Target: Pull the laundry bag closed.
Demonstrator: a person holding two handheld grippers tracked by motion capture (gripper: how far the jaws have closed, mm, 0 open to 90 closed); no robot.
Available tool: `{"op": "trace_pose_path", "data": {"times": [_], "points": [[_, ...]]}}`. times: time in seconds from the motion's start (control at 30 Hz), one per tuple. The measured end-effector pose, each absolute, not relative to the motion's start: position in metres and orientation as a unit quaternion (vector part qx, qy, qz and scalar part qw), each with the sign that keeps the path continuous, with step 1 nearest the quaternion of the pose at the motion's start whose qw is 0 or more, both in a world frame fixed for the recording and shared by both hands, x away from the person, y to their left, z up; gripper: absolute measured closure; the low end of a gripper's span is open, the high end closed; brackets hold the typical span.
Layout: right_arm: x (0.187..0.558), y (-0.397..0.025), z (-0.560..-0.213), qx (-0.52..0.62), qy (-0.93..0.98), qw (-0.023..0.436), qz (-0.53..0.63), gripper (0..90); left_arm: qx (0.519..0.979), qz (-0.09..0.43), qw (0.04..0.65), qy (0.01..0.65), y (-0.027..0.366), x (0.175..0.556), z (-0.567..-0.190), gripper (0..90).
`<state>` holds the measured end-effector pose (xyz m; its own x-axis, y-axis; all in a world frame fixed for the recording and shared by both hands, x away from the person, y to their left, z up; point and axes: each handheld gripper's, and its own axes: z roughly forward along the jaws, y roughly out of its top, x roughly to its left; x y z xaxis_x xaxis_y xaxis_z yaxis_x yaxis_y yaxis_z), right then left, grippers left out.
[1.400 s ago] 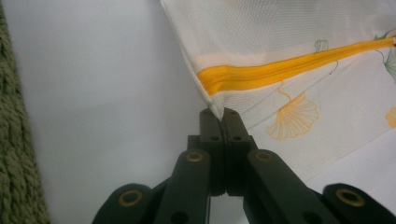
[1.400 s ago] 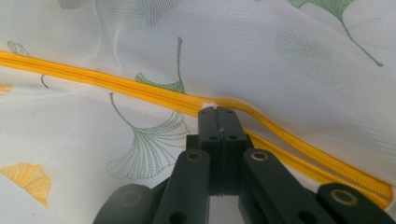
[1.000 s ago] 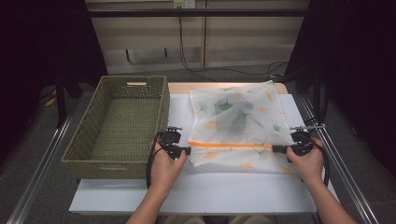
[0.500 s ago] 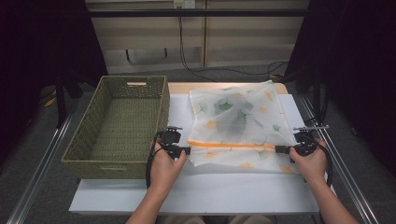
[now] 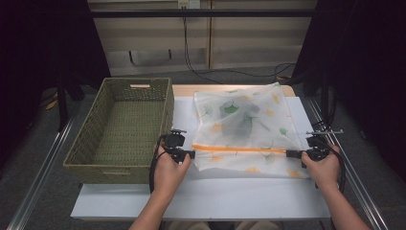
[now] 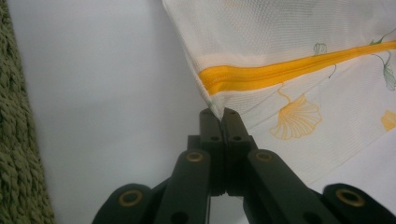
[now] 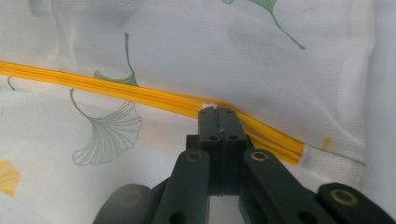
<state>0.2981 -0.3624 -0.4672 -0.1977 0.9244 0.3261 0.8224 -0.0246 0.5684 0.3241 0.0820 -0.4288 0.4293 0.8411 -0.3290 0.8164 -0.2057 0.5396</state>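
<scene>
A: Left gripper view: the left gripper (image 6: pixel 218 112) is clenched on the corner of the white mesh laundry bag printed with ginkgo leaves (image 6: pixel 299 60), just below its orange zipper (image 6: pixel 289 71).

B: And the right gripper (image 7: pixel 218 112) is pinched on the zipper's far end, probably its pull.

A: The bag lies flat on the white table (image 5: pixel 201 196), beside the olive woven basket (image 5: pixel 124 127).

B: It looks light, limp and somewhat slippery; the seams and zipper ends seem the firmest grips.

A mesh bag (image 5: pixel 244 129) lies on the table (image 5: pixel 201 199), right of a basket (image 5: pixel 122 129), with grippers at its near corners.
</scene>
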Motion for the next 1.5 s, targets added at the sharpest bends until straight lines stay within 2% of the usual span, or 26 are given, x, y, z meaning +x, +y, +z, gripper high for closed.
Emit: {"op": "trace_pose_path", "data": {"times": [1.5], "points": [[0.285,-0.398,-0.465,0.651,0.681,0.102,0.321,90.0,0.775,0.017,0.332,0.537,0.082,0.324,-0.428,90.0]]}}
